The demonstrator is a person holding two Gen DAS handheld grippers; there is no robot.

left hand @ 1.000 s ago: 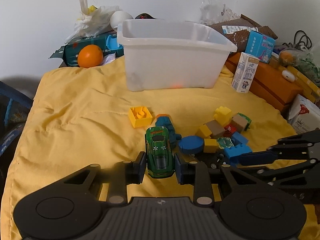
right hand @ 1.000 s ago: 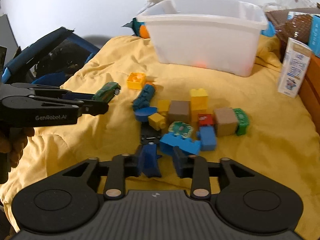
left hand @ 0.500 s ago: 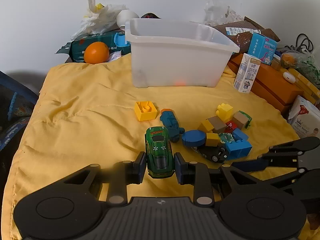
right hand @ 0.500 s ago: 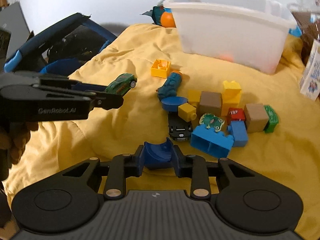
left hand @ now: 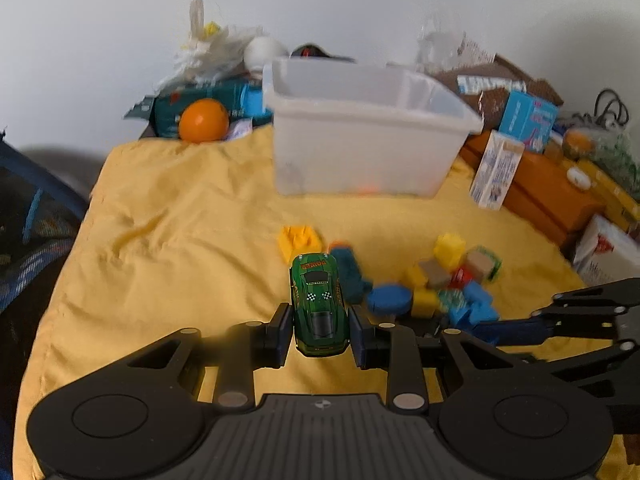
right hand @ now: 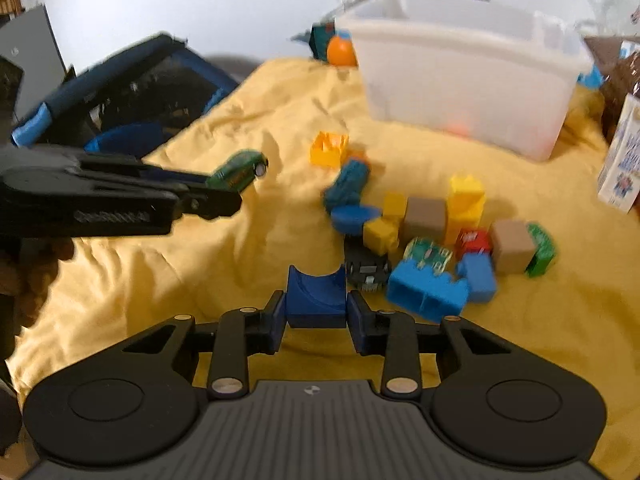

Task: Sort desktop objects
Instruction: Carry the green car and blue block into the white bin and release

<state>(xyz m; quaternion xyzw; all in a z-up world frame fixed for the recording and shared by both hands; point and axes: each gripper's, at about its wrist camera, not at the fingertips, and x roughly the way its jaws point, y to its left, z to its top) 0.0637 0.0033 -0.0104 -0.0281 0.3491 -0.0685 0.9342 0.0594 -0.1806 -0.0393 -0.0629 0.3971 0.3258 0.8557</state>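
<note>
My left gripper [left hand: 320,320] is shut on a green toy car [left hand: 318,304], held nose-forward above the yellow cloth [left hand: 180,240]. In the right wrist view, the left gripper [right hand: 230,200] reaches in from the left with the green toy car [right hand: 238,170]. My right gripper [right hand: 316,312] has its jaws closing on a dark blue arch block [right hand: 316,294], and the pads press its sides. A pile of coloured blocks [right hand: 424,220] and a black toy car [right hand: 366,270] lie just beyond it. A white plastic bin [left hand: 360,152] stands behind the pile.
An orange [left hand: 203,121] and packets lie at the back left of the bin. A milk carton [left hand: 496,170] and orange boxes [left hand: 548,184] line the right side. A dark blue fabric frame [right hand: 120,92] stands past the cloth's left edge.
The right gripper has lifted the blue arch block off the cloth and away from the pile, and the block now sits arch-up. The left gripper has kept hold of the green car.
</note>
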